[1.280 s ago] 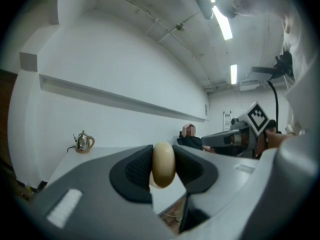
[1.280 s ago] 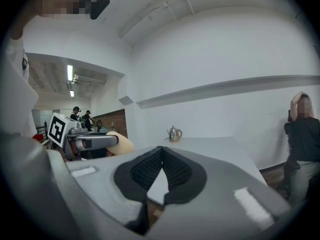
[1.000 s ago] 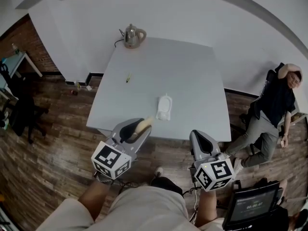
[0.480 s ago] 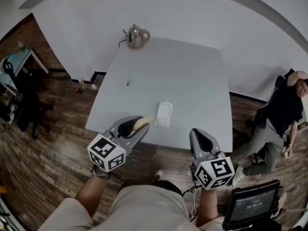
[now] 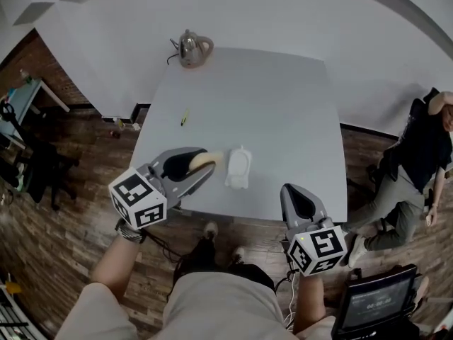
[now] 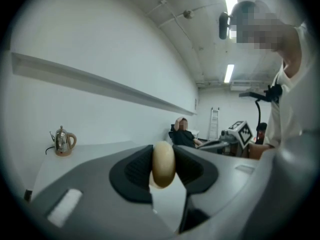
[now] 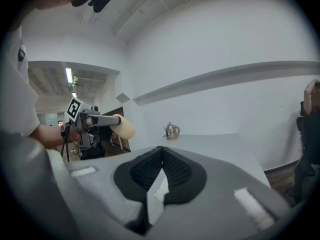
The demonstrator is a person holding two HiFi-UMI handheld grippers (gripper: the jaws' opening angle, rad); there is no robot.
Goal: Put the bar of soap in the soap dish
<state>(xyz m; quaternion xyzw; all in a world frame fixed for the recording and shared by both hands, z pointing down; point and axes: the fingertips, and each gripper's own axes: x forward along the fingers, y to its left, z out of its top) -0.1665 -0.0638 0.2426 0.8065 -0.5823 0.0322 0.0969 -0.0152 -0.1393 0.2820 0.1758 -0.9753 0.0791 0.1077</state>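
Head view: soap (image 5: 206, 160) in left tongs (image 5: 201, 167)

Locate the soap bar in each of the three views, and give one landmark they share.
Head view: soap bar left of centre, in the left gripper's jaws, just left of the soap dish.
Left gripper view: soap bar at the centre, clamped between the jaws.
Right gripper view: soap bar left of centre, at the left gripper's tip.
Shared landmark: the kettle, in all three.
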